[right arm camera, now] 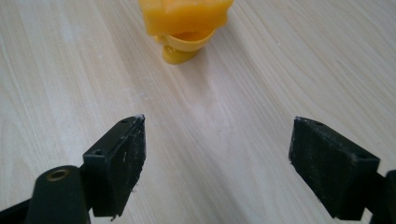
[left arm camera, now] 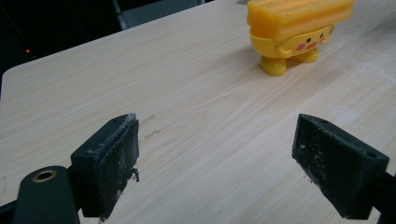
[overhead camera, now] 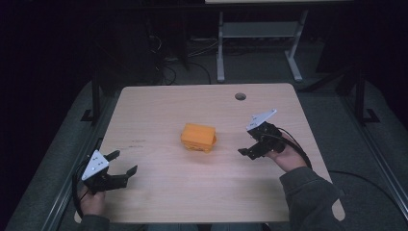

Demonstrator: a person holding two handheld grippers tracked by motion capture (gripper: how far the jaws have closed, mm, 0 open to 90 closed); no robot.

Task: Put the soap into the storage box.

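Both of my claws sit low over the wooden counter point(overhead camera: 159, 192), one at each side. Left claw point(overhead camera: 122, 162) is near the front left corner, and its two black jaws are spread wide with nothing between them. In the left gripper view I see the dusty pads point(left arm camera: 116, 163) and bare wood in the gap. Right claw point(overhead camera: 246, 146) is over on the right side, held in my hand point(overhead camera: 287, 156), and its jaws are spread wide too, holding nothing.

Between the two claws, around the middle of the counter, stands a little yellow toy point(overhead camera: 198, 137). It has a flat orange block on top, a yellow body with pink cheeks, and small round feet. It stands upright on the wood. Neither claw touches it. Each one is well apart from the toy and points toward it.

A small round hole point(overhead camera: 240, 96) is in the counter near the far edge.
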